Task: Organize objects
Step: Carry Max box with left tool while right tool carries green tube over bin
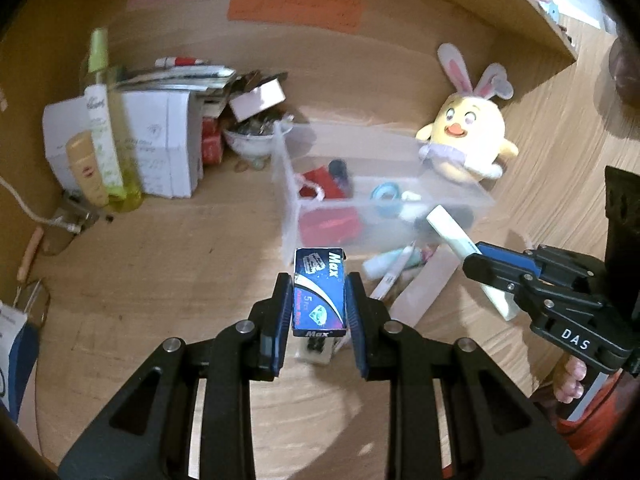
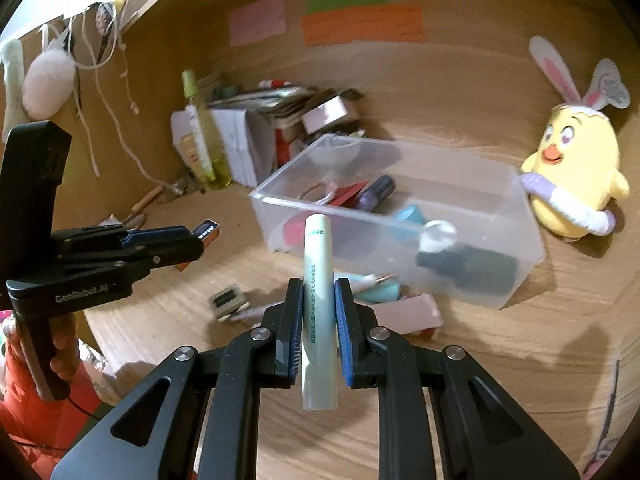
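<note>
Clamping a blade box [image 1: 319, 293] and a tube [image 2: 318, 304], both grippers [image 1: 319, 300] [image 2: 317, 312] near the half-filled bin [image 2: 400, 224]; strays [image 2: 228, 302] remain outside.

The bench [image 1: 160, 248] is pale wood grain with a smooth, faintly shiny finish. The bin [image 2: 400, 236] is clear, frosted-looking plastic. The chick [image 2: 572, 176] is soft plush cloth. The box [image 1: 319, 292] is glossy printed card; the tube [image 2: 318, 280] is smooth matt plastic. Each hand-held gripper [image 1: 319, 308] [image 2: 318, 312] is matt black plastic with metal rivets.
</note>
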Demonstrator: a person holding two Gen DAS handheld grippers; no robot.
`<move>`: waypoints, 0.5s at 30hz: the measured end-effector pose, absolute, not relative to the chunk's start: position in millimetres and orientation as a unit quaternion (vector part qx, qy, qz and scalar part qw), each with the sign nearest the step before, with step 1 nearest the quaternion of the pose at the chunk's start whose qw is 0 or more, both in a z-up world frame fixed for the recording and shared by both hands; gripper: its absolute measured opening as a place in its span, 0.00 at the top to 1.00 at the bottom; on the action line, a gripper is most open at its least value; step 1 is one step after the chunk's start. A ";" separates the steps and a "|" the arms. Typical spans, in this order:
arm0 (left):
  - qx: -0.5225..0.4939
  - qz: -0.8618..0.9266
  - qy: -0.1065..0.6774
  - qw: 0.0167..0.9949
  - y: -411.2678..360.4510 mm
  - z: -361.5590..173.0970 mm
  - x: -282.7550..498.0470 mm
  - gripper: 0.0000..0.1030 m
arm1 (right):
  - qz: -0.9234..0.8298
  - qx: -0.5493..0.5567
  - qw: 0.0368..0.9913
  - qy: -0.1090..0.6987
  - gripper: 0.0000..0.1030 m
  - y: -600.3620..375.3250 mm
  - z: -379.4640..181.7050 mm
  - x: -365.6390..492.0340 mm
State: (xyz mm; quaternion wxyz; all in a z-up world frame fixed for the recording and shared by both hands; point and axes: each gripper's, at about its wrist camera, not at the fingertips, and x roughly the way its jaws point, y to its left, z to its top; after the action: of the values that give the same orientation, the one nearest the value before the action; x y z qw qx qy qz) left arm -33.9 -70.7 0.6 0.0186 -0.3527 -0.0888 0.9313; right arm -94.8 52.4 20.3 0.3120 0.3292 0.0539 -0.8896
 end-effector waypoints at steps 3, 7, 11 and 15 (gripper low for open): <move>-0.344 0.934 -0.091 0.025 -67.1 9.6 -42.7 0.74 | -0.895 0.322 0.305 0.048 0.86 62.1 25.7 -101.6; -0.333 0.938 -0.089 0.031 -60.9 20.5 -55.9 0.74 | -0.901 0.312 0.297 0.041 0.86 74.2 34.7 -111.3; -0.326 0.940 -0.087 0.039 -54.4 28.5 -69.1 0.74 | -0.907 0.301 0.291 0.038 0.86 82.7 44.0 -120.0; -0.324 0.941 -0.086 0.046 -47.9 34.0 -82.9 0.74 | -0.912 0.291 0.286 0.034 0.86 89.1 51.0 -131.7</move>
State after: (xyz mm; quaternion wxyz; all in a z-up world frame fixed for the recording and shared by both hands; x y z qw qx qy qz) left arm -82.9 -47.9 34.0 0.0457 -0.3237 -0.0857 0.9412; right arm -131.7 89.1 51.0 0.2861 0.2912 0.0341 -0.9122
